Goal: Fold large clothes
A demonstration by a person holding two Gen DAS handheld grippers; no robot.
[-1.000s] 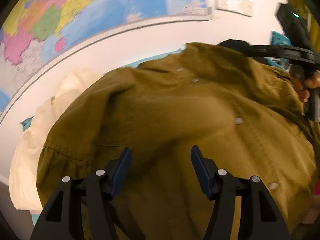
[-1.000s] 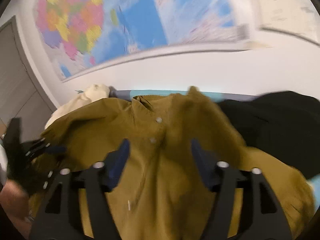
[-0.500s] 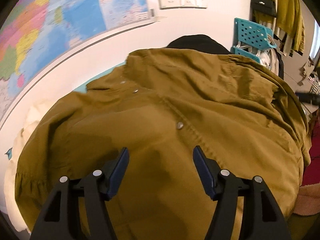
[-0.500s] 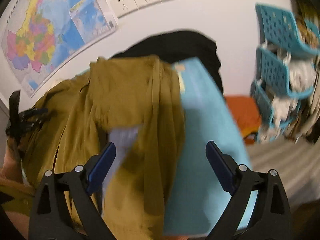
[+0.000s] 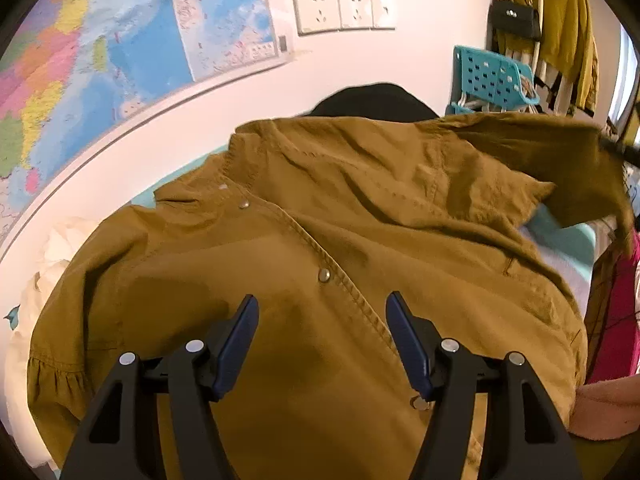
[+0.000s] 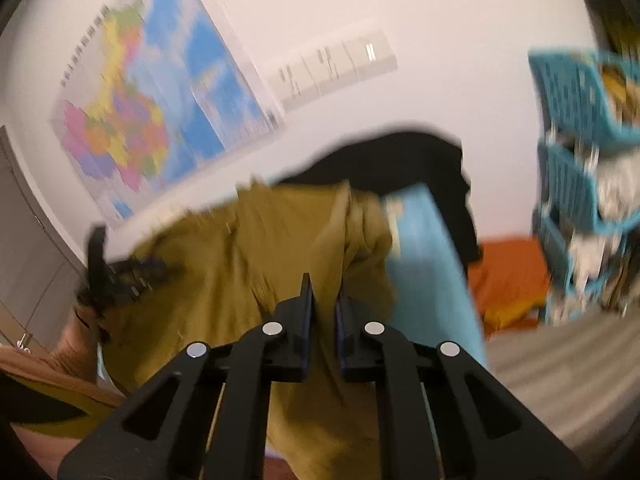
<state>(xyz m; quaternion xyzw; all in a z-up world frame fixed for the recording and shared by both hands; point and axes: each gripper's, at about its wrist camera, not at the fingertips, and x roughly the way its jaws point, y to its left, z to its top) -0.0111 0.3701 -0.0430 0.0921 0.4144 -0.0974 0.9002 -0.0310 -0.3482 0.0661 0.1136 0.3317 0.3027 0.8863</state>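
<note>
Right gripper [image 6: 323,294] pinches a fold of the jacket [image 5: 320,248]; left gripper [image 5: 322,338] hovers over it, jaws spread, nothing held. Jacket sprawls over blue table [image 6: 432,264]. Soft, limp, fairly heavy cloth; best taken at seams or hem. Map [image 5: 120,64] behind.

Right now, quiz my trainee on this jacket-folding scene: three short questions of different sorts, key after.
1. True or false: the left tongs are closed on the mustard jacket.
2. Which tongs grip jacket fabric? A) left B) right C) neither
3. Fill in: behind the jacket, against the wall, lies a ____ garment.

Key:
1. False; they stand open above it.
2. B; the right tongs pinch a fold of the jacket.
3. Black.
</note>
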